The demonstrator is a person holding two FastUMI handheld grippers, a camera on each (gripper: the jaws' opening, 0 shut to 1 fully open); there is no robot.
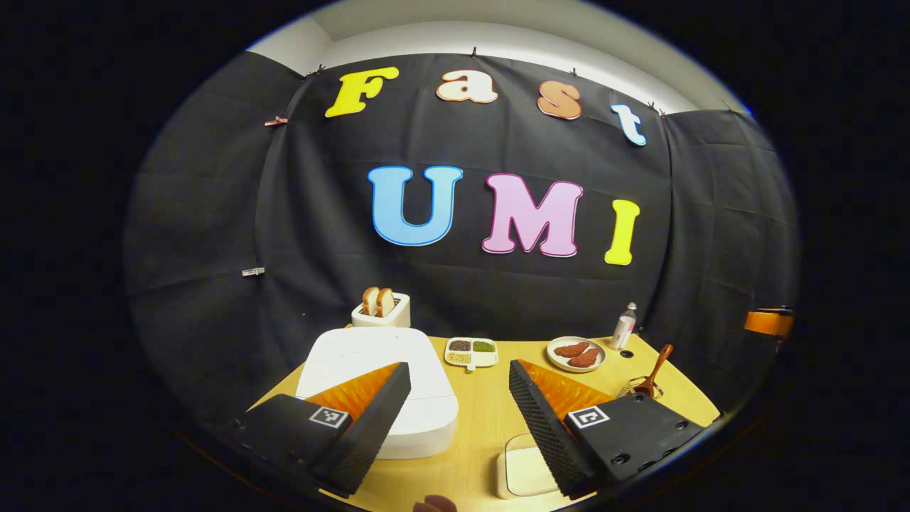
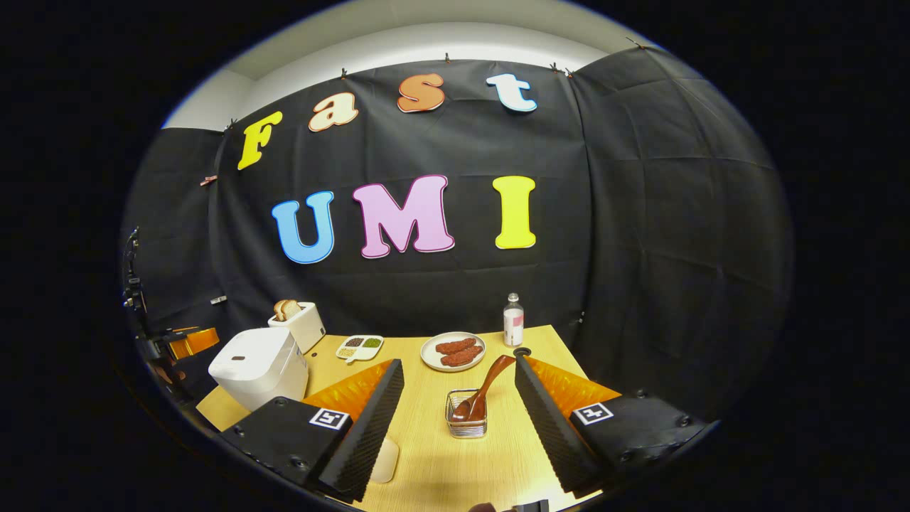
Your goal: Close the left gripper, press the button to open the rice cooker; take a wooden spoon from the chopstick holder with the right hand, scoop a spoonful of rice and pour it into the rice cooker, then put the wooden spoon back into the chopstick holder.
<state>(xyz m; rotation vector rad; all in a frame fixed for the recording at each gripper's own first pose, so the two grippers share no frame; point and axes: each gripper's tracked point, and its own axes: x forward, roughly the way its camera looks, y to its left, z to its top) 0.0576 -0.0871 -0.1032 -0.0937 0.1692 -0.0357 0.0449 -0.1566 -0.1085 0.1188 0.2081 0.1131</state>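
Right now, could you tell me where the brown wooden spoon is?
In the right gripper view, the brown wooden spoon stands bowl-down in the wire chopstick holder, ahead between the open right gripper fingers, before the plate of meat.

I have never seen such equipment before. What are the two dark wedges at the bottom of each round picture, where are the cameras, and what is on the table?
The wedges are the fingers of two hand-held grippers; each camera rides on its gripper, looking forward. Both the left gripper and right gripper are open and hold nothing. On the wooden table stand a closed white rice cooker, a toaster, a divided dish, a plate of food, a bottle and a wire holder with the wooden spoon.
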